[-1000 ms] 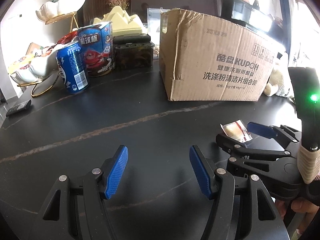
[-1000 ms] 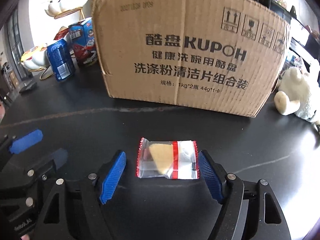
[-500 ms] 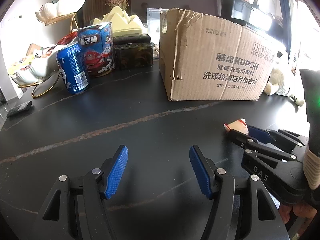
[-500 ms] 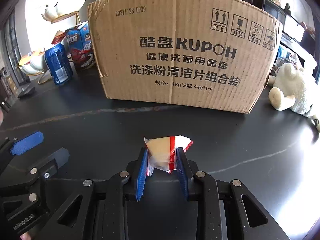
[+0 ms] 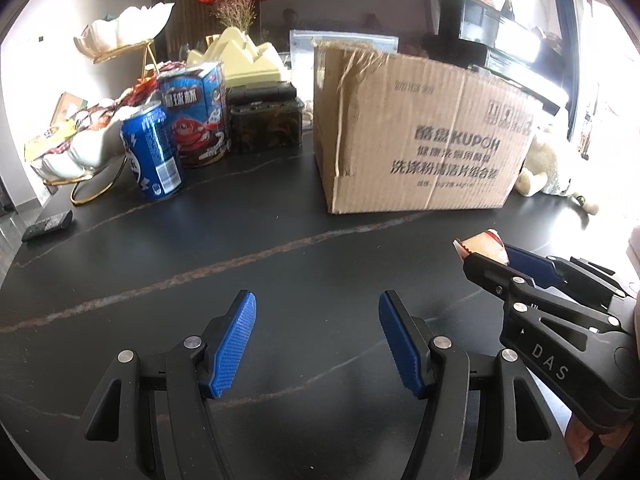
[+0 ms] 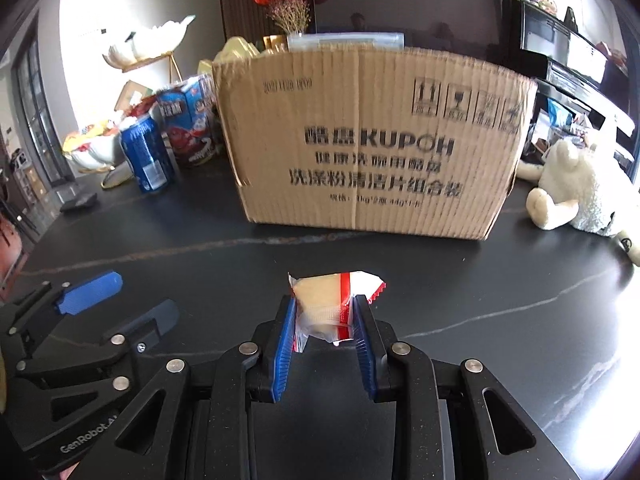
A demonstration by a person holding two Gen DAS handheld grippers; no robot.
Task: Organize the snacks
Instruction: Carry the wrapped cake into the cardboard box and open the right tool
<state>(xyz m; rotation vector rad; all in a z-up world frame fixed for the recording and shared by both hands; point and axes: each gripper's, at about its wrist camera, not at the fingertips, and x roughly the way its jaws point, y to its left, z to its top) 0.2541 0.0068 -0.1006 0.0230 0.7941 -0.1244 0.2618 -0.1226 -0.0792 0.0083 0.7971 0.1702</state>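
Observation:
My right gripper (image 6: pixel 325 312) is shut on a small clear snack packet (image 6: pixel 326 300) with a red stripe and a pale cake inside, held above the black table. The packet also shows in the left wrist view (image 5: pixel 482 244), pinched in the right gripper (image 5: pixel 486 258). The open cardboard box (image 6: pixel 368 144) stands straight ahead of it, its top rim above the packet; it shows in the left wrist view (image 5: pixel 416 136) too. My left gripper (image 5: pixel 316 340) is open and empty, low over the table, left of the right gripper; it shows in the right wrist view (image 6: pixel 120 300).
A blue can (image 5: pixel 152 152), a blue snack carton (image 5: pixel 198 116), a dark tin (image 5: pixel 266 128) and a white shell dish of snacks (image 5: pixel 76 148) stand at the back left. A remote (image 5: pixel 47 225) lies at the left edge. A plush toy (image 6: pixel 576 188) sits right of the box.
My right gripper closed on the snack packet and lifted it off the table, moving back from the box. My left gripper stayed open and still.

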